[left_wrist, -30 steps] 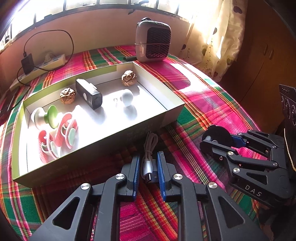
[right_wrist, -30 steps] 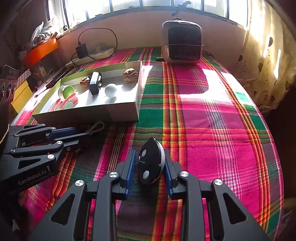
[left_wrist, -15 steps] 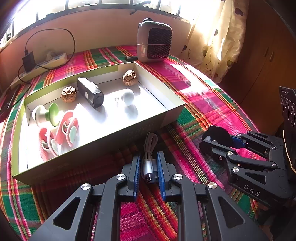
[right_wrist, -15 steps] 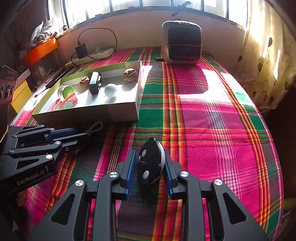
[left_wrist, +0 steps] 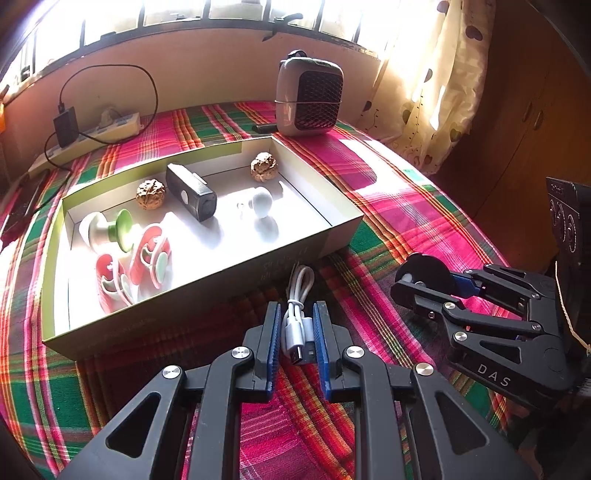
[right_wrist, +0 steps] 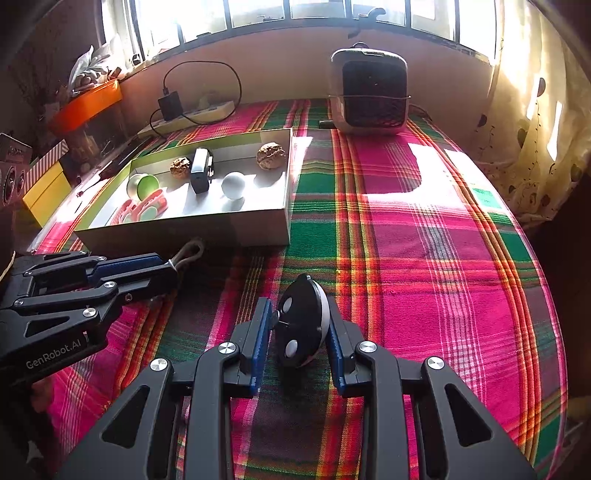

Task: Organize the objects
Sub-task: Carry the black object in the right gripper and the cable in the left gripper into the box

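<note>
box wall [left_wrist: 236, 280] ahead (low), open cloth [right_wrist: 424, 258] rightward

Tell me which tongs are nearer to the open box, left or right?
Left. The left tongs, shut on the white cable, sit just before the open box; the right tongs hold the black disc farther out.

Sunlit barred window [right_wrist: 332, 7], patterned curtain [left_wrist: 439, 74], wooden cupboard [left_wrist: 528, 92], plaid tablecloth [right_wrist: 424, 240].

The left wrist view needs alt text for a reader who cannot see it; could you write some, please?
The left tool grips a white cable beside an open box on a plaid cloth. The box holds two walnuts, a ball and small gadgets. At right, the right tool holds a black disc.
</note>
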`<action>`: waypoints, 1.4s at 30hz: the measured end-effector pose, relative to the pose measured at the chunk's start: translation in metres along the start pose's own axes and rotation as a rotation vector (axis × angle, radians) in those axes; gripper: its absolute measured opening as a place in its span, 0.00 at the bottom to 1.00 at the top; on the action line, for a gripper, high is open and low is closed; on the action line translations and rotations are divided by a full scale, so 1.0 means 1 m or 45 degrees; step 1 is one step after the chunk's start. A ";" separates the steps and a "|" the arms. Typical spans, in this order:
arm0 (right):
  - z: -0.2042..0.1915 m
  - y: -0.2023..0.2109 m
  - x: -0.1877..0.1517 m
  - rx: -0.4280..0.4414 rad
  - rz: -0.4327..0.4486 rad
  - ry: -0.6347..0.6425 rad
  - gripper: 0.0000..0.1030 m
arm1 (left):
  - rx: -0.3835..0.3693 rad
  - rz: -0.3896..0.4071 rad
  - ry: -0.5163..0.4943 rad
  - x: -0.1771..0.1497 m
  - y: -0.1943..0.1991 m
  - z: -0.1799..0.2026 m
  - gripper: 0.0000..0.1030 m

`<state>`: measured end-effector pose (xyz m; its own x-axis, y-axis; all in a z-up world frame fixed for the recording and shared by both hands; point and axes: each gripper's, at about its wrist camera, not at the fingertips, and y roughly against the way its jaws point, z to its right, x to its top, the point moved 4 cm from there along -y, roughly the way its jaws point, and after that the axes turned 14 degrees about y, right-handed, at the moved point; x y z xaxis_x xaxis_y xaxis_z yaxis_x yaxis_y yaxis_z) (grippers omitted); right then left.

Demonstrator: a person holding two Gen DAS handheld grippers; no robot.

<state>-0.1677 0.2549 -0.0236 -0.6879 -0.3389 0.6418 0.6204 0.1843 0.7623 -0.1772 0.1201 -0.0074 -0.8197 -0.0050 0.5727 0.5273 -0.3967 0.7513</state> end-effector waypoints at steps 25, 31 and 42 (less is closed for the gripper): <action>0.002 0.007 0.066 0.021 0.125 0.064 0.28 | 0.034 0.112 0.093 0.036 0.025 -0.026 0.15; 0.005 -0.012 0.084 0.024 0.110 0.084 0.28 | 0.035 0.105 0.120 0.045 0.016 -0.036 0.15; 0.001 -0.048 0.108 0.033 0.052 0.139 0.28 | 0.049 0.075 0.146 0.057 -0.005 -0.048 0.15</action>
<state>-0.2725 0.2103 0.0094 -0.6160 -0.4289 0.6607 0.6363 0.2235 0.7384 -0.2372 0.0774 0.0059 -0.8060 -0.1334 0.5766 0.5818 -0.3574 0.7306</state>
